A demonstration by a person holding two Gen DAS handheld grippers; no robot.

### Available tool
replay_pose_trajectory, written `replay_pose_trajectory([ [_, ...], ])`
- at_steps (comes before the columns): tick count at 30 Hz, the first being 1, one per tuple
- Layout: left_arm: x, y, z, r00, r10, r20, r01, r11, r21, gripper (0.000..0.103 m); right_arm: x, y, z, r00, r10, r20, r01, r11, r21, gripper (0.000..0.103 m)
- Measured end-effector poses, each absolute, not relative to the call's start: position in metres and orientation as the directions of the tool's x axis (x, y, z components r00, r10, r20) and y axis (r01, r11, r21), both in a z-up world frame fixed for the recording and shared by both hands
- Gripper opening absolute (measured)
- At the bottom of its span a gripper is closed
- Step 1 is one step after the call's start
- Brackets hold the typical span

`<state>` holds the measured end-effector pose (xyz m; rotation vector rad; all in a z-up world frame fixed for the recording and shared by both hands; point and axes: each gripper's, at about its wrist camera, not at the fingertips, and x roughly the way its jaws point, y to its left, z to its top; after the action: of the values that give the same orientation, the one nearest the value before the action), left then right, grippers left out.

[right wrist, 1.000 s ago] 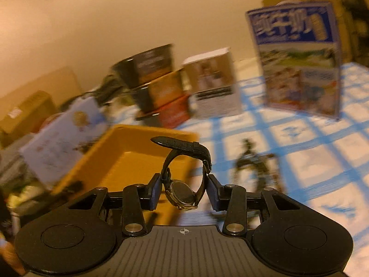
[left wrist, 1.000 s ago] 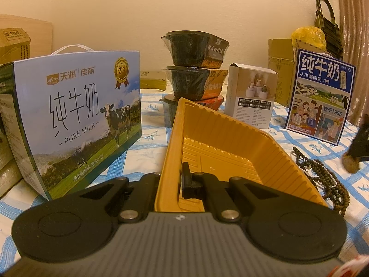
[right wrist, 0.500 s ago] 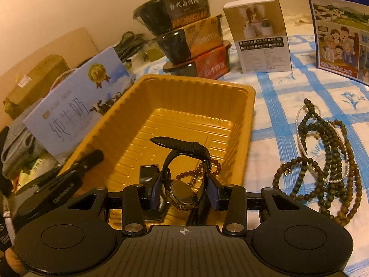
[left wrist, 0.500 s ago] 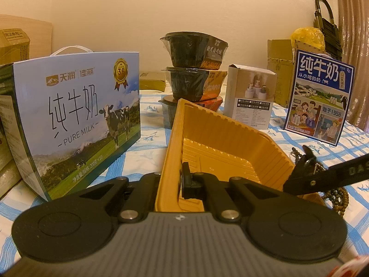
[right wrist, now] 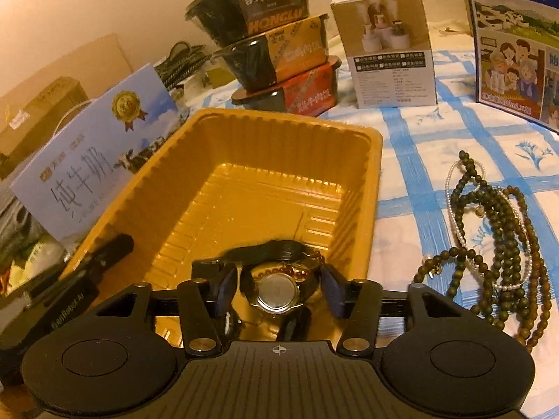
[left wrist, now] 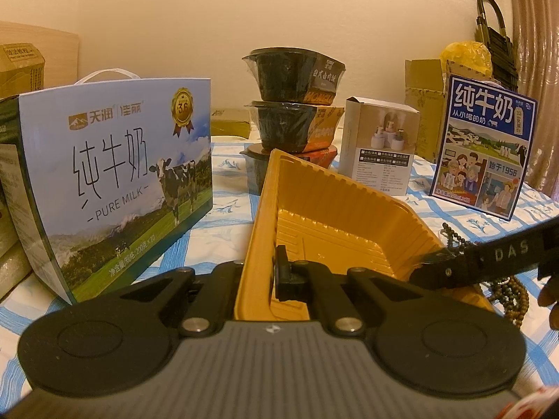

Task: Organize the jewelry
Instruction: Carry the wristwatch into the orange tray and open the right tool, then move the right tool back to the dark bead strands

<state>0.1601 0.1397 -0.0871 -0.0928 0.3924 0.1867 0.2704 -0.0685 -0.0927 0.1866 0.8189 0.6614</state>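
In the right wrist view, the black right gripper fills the bottom of the frame, its fingers spreading apart. Between them, low centre, lies the wristwatch with a round silver case and black strap, clear of both blue pads with a gap on each side. It sits over the near end of the ribbed yellow plastic tray, above a strand of reddish-brown beads; whether it rests on the floor of the tray cannot be told.

At the right of the frame, a tangle of dark green bead necklaces and a thin pearl strand lies on the blue-checked cloth of the counter, outside the tray.

In the left wrist view, the left gripper has its fingers pinching the tray's near wall at lower centre.
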Motion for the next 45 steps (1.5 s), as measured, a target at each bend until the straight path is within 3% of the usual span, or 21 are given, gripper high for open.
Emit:
replay_pose_trajectory([
  [2, 0.161, 0.14, -0.087, 0.907, 0.164, -0.389, -0.199, 0.979, -0.053, 0.003, 0.27, -0.069, -0.089, 0.509, 0.614, -0.603, -0.475, 0.785, 0.399, 0.065],
  [5, 0.161, 0.14, -0.087, 0.906, 0.166, -0.39, -0.201, 0.978, -0.051, 0.003, 0.269, -0.07, -0.084, 0.521, 0.613, -0.594, -0.479, 0.786, 0.391, 0.069],
  [16, 0.161, 0.139, -0.088, 0.906, 0.166, -0.39, -0.201, 0.978, -0.05, 0.003, 0.258, -0.084, -0.074, 0.545, 0.621, -0.563, -0.482, 0.782, 0.396, 0.07],
  [23, 0.161, 0.14, -0.089, 0.906, 0.166, -0.39, -0.201, 0.978, -0.051, 0.003, 0.236, -0.125, -0.064, 0.582, 0.647, -0.492, -0.486, 0.762, 0.427, 0.07],
  [33, 0.161, 0.14, -0.09, 0.906, 0.166, -0.39, -0.201, 0.978, -0.049, 0.003, 0.226, -0.187, -0.083, 0.662, 0.511, -0.548, -0.361, 0.859, 0.364, 0.069],
  [42, 0.161, 0.139, -0.089, 0.905, 0.169, -0.389, -0.202, 0.979, -0.043, 0.003, 0.226, -0.211, -0.098, 0.673, 0.44, -0.595, -0.312, 0.898, 0.311, 0.051],
  [45, 0.161, 0.138, -0.088, 0.905, 0.172, -0.389, -0.202, 0.979, -0.039, 0.003, 0.229, -0.208, -0.102, 0.666, 0.435, -0.606, -0.331, 0.901, 0.282, 0.037],
])
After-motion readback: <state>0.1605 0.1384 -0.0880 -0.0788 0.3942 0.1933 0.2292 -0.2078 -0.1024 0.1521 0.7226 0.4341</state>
